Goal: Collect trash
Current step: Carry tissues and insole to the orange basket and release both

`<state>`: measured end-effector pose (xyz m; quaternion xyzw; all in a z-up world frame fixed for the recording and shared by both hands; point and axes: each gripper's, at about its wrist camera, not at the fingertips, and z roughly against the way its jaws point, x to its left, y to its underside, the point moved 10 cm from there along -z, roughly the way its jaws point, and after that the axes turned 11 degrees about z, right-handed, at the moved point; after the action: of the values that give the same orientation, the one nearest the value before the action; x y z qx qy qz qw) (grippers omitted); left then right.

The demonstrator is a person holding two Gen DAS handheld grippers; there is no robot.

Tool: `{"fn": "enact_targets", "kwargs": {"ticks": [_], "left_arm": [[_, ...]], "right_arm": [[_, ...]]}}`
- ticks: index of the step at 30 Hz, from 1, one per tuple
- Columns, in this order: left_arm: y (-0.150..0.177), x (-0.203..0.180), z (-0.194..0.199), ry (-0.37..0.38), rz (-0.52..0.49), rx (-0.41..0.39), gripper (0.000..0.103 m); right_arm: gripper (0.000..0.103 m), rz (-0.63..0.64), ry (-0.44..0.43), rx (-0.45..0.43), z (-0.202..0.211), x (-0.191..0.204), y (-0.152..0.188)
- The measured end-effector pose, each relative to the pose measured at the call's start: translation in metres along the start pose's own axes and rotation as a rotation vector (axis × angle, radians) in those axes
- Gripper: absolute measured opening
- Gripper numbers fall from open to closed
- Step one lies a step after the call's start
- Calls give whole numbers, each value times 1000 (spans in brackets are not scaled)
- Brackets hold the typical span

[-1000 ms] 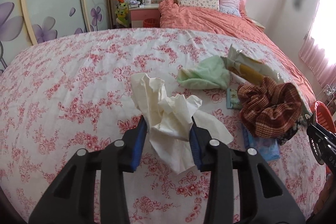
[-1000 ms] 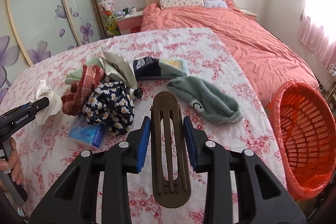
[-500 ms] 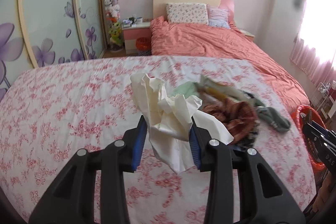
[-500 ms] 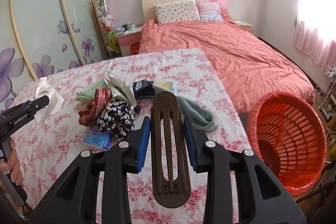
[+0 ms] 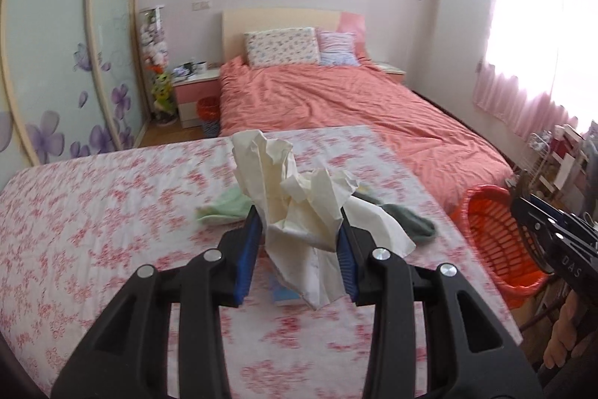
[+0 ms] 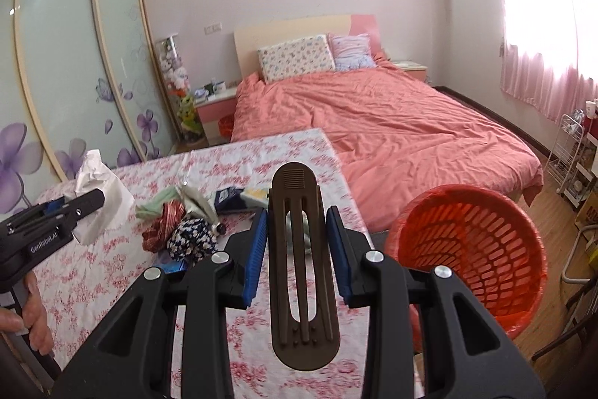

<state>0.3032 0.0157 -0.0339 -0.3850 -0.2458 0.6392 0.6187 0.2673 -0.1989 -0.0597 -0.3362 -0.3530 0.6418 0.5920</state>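
Observation:
My left gripper (image 5: pixel 297 230) is shut on a crumpled white tissue (image 5: pixel 295 197) and holds it above the floral-covered table (image 5: pixel 93 212). It also shows at the left of the right wrist view (image 6: pixel 89 204) with the tissue (image 6: pixel 99 189). My right gripper (image 6: pixel 297 230) is shut on a flat brown slotted plastic piece (image 6: pixel 301 272), held above the table's right edge. The orange mesh trash basket (image 6: pixel 471 249) stands on the floor just right of the table; it also shows in the left wrist view (image 5: pixel 493 234).
A pile lies mid-table: green cloth (image 6: pixel 155 206), plaid scrunchie (image 6: pixel 164 223), daisy-print scrunchie (image 6: pixel 192 238), crumpled wrapper (image 6: pixel 198 199), blue packets (image 6: pixel 228 195), grey-green sock (image 5: pixel 411 221). A coral bed (image 6: pixel 392 126) lies behind, a wire rack (image 6: pixel 572 156) at right.
Both grippers have risen and drawn back from the table while keeping their loads. The pile now looks smaller and farther, and the orange basket has come further into both views.

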Motion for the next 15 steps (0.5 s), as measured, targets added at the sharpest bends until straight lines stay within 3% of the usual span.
{"fn": "enact_targets", "kwargs": {"ticks": [15], "left_arm": [[24, -141, -12, 198, -117, 43, 38]], "right_arm": [[33, -96, 112, -64, 28, -86, 4]]}}
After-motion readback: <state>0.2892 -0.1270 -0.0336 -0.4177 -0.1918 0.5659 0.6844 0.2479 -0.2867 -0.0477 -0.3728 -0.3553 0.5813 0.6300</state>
